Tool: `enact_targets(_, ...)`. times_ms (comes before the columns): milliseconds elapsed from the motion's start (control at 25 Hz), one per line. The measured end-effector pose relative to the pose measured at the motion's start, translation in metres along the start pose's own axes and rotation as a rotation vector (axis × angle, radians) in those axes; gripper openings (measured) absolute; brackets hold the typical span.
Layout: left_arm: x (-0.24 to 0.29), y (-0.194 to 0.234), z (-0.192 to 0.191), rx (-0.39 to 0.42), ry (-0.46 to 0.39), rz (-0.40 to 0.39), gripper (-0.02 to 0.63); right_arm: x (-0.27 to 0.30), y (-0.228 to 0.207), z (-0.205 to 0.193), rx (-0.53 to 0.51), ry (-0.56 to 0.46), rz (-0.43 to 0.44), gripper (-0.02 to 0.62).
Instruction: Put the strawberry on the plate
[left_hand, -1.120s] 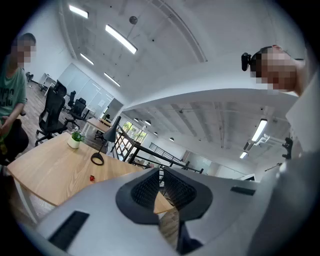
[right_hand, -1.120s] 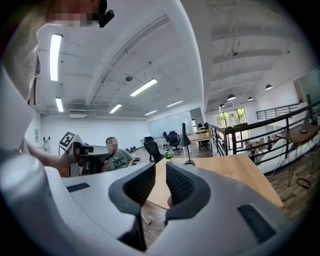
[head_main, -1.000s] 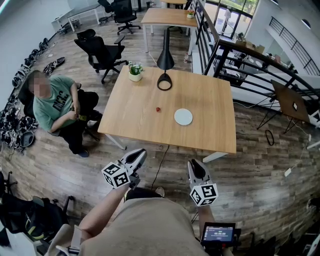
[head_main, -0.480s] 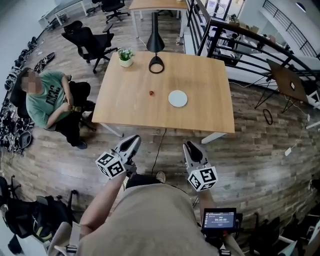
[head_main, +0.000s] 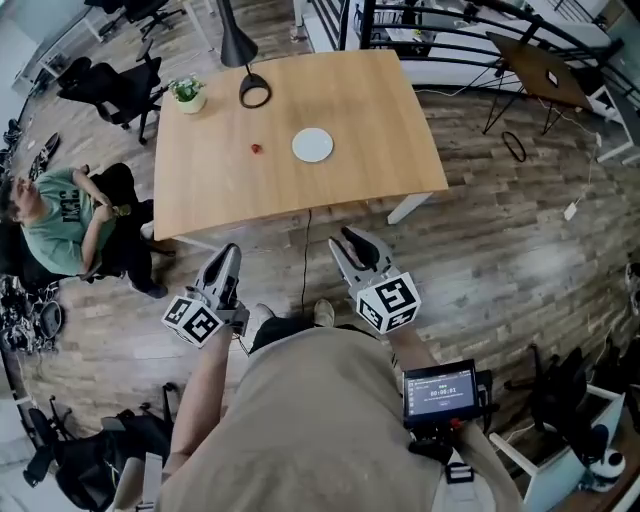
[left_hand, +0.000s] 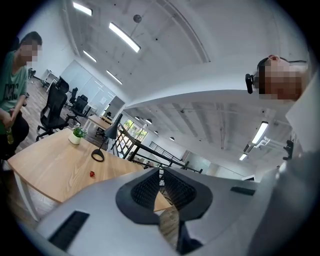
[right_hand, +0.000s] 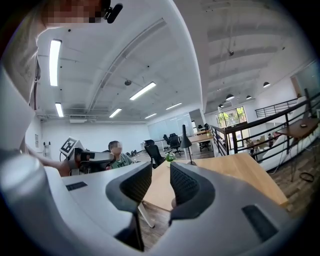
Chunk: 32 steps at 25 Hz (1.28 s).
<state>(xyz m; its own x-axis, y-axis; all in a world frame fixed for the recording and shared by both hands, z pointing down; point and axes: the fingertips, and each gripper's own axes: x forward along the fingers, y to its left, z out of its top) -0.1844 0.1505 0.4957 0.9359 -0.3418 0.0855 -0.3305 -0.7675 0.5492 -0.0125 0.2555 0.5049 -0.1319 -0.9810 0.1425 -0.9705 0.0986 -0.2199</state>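
A small red strawberry (head_main: 256, 149) lies on the wooden table (head_main: 380, 110), a little left of a round white plate (head_main: 313, 145). The strawberry (left_hand: 92, 174) also shows in the left gripper view. Both grippers hang over the floor, well short of the table's near edge. My left gripper (head_main: 229, 256) (left_hand: 160, 172) is shut and holds nothing. My right gripper (head_main: 346, 240) (right_hand: 161, 172) has just been opening; its jaws stand a little apart with nothing between them. In the right gripper view no plate or strawberry shows.
A black desk lamp (head_main: 243, 55) and a small potted plant (head_main: 187, 92) stand at the table's far side. A person (head_main: 60, 210) sits left of the table. Black office chairs (head_main: 110, 85) stand beyond, and a black railing (head_main: 420, 20) runs past the far edge.
The right gripper's jaws have parted from shut. In the head view the table has slid up and left. Both grippers have stayed in front of the body.
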Motion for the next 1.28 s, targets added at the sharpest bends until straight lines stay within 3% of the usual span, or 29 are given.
enact_targets(720,0.012,-0.021,-0.016,0.013,0.042,-0.032,0.009,-0.029,-0.012,-0.007,0.018,-0.021,-0.043,0.097)
enact_targets(1040,0.022,-0.032,-0.030,-0.012,0.052,0.002,0.011,-0.045,-0.033,-0.020,0.056,0.015,-0.048,0.097)
enact_targets(1280,-0.003,-0.004,-0.020,-0.028,0.025,0.038,0.011,-0.006,-0.018,-0.041,0.079,0.056,-0.017,0.097)
